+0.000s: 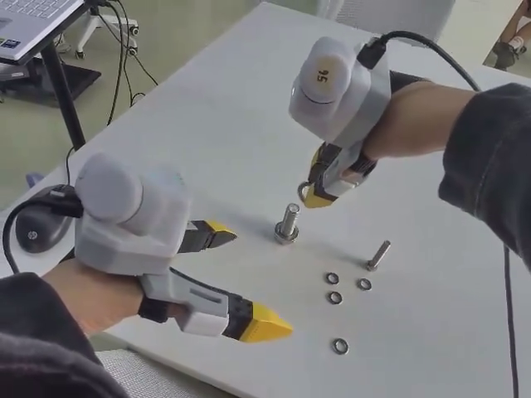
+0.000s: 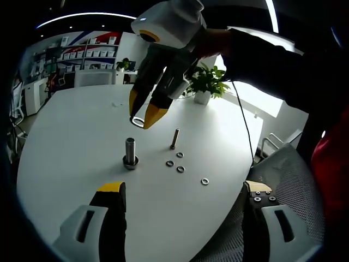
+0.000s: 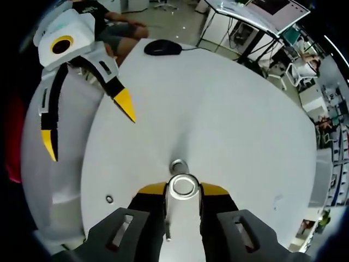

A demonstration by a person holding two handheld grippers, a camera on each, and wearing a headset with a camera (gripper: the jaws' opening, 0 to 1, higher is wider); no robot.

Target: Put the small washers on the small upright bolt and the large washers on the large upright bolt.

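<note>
Pinching a large silver metal washer (image 3: 182, 185) between its yellow fingertips, the right gripper (image 1: 316, 197) hangs just above the large upright steel bolt (image 1: 287, 224), not touching it.
The left gripper (image 1: 245, 282), fingers spread wide, faces that bolt. Ahead of its fingertips, four loose silver washers (image 1: 335, 298) lie near the small steel bolt (image 1: 378, 254) on the round white table (image 1: 224, 124). A black mouse (image 1: 37, 228), a laptop (image 1: 33, 21) and a potted plant (image 2: 204, 82) stand around the office.

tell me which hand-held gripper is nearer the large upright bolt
Right. The right hand-held gripper hangs just above the large upright bolt; the left hand-held gripper is farther off, open.
</note>
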